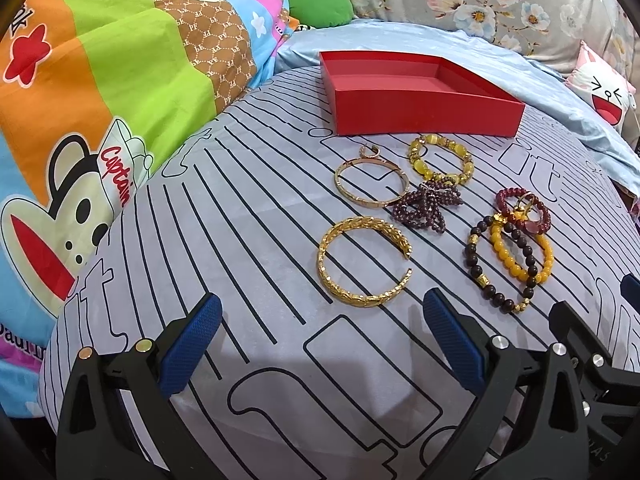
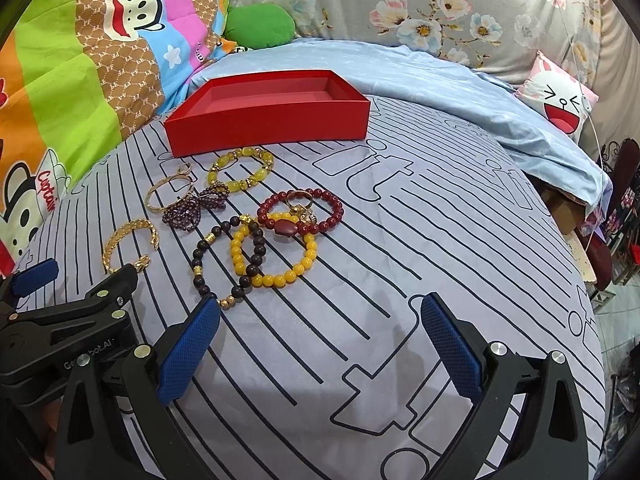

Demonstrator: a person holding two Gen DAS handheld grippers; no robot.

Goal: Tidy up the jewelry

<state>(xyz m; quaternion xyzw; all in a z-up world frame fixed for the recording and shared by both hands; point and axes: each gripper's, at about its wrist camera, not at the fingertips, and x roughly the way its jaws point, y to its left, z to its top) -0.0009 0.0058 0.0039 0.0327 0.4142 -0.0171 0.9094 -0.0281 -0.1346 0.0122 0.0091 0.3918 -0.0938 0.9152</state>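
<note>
**Striped bedspread laid with bracelets before a red box**

Grey bedspread with dark stripes carries all the jewelry, with a cartoon monkey quilt heaped to the left and a floral pillow at the back.

An open red box sits at the far side of the bedspread, nothing visible inside it. Just in front of it lie a pale yellow bead bracelet and a thin gold bangle, with a small gold hoop earring touching the bangle's far edge. A bunched purple bead strand lies between them, touching both. Nearer the cameras rests an open gold leaf cuff. To the right, a dark bead bracelet overlaps an amber bead bracelet, which touches a red bead bracelet with a gold charm on it.

Left claw hovers close before the cuff, fingers spread, gripping nothing. Right claw hangs beside it, also spread wide, its left pad just short of the dark bracelet.
</note>
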